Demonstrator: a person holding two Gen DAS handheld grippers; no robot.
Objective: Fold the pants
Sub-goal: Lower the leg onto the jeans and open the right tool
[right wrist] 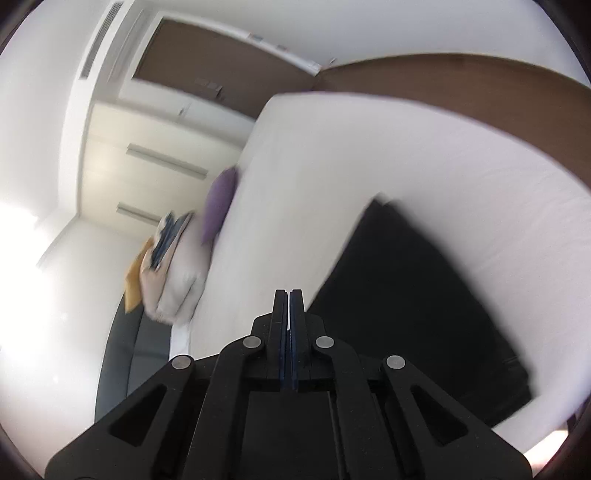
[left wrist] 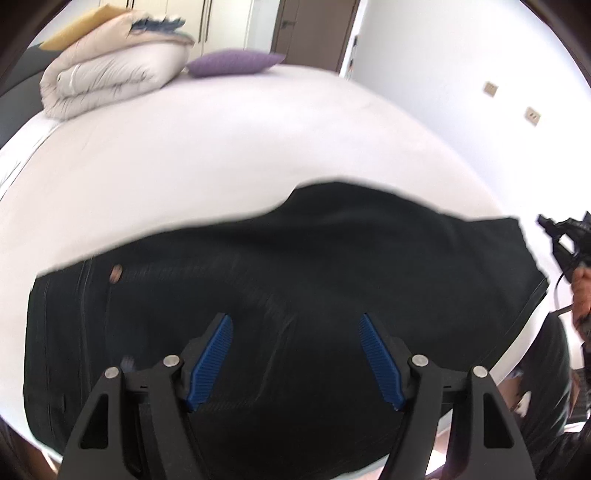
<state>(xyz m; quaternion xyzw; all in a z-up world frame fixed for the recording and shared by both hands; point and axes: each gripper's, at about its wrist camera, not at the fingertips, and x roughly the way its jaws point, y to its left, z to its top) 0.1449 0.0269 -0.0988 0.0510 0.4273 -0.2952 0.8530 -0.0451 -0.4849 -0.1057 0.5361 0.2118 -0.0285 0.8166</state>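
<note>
Dark pants (left wrist: 280,280) lie folded in a broad block on the white bed (left wrist: 221,147), near its front edge. My left gripper (left wrist: 295,321) hovers above them, open, its blue pads (left wrist: 210,362) wide apart with nothing between them. At the right edge of the left wrist view, the other gripper (left wrist: 565,236) shows in a person's hand, off the pants' right end. In the right wrist view the pants (right wrist: 417,295) appear as a dark blurred slab on the bed (right wrist: 369,166). My right gripper (right wrist: 288,295) is shut and empty, held above the bed left of the pants.
A folded white duvet (left wrist: 110,77) with other bedding on top and a purple cushion (left wrist: 232,62) sit at the bed's far corner. Cupboards (right wrist: 155,158) and a brown door (left wrist: 310,29) stand beyond. A dark-trousered leg (left wrist: 546,387) stands at the bed's near right.
</note>
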